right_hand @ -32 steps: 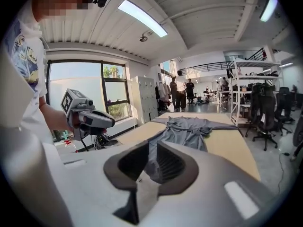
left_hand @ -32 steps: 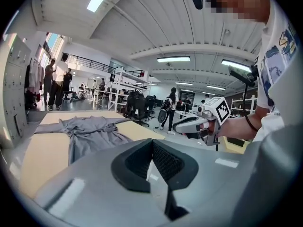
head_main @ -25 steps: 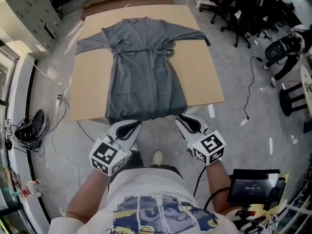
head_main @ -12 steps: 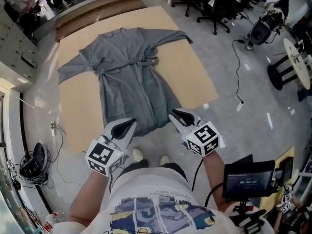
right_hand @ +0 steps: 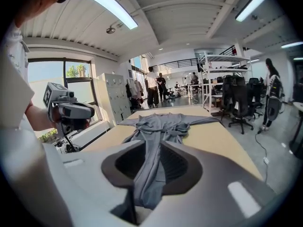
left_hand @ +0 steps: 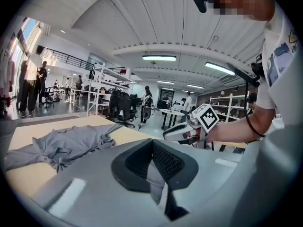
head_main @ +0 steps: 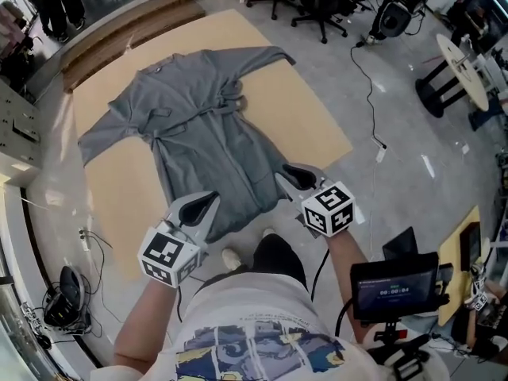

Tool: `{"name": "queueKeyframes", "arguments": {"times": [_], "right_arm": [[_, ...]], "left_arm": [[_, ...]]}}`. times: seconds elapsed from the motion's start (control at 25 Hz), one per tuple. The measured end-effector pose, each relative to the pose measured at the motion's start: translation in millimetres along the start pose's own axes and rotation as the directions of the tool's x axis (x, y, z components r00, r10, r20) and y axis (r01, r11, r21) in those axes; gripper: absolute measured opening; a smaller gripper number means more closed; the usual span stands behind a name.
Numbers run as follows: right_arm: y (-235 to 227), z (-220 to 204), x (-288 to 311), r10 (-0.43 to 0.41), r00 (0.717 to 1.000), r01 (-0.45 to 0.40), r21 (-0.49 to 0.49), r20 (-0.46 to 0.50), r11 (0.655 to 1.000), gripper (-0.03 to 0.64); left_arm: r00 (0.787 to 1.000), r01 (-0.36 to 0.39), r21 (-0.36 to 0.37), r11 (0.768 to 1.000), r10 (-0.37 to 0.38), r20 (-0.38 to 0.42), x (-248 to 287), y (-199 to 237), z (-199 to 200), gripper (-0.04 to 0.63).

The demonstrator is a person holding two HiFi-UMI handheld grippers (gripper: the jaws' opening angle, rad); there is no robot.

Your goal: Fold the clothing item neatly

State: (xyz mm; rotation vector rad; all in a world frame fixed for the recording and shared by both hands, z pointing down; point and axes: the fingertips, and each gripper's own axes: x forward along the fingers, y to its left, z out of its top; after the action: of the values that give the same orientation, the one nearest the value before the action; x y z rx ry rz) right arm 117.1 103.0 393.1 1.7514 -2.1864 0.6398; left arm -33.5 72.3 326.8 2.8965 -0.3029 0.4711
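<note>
Lifting robe: I hold both near corners, ready for the fold.
Left hand-held gripper: clamped tight on hem.
Right hand-held gripper: jaws have just been opening, hem pinched between them.

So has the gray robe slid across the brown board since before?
No. The robe lies where it did: both sleeve ends still reach the board's side edges and the hem sits at its near edge. Only the camera turned.
</note>
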Motion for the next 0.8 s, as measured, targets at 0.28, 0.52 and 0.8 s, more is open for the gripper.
{"name": "queueKeyframes", "arguments": {"times": [0.28,0.52,0.8], "right_arm": [[-64.8,10.1,30.6,-0.047,0.999,0.049,0.06,-0.024,0.997,0.098],[-146.6,28.9,77.7,-0.069,0.997,0.072,0.145,-0.027,0.987,0.101],[-238.2,50.2,125.2,-0.091,0.995,0.096,0.188,-0.036,0.977,0.104]], "left_arm": [[1.0,-0.008,-0.009,1.0,0.008,-0.013,21.7,22.7,8.5,0.008],[0.998,-0.044,-0.029,0.999,0.042,-0.051,57.8,51.8,14.9,0.008],[0.995,-0.052,-0.048,0.997,0.048,-0.084,110.1,75.4,25.9,0.008]]}}
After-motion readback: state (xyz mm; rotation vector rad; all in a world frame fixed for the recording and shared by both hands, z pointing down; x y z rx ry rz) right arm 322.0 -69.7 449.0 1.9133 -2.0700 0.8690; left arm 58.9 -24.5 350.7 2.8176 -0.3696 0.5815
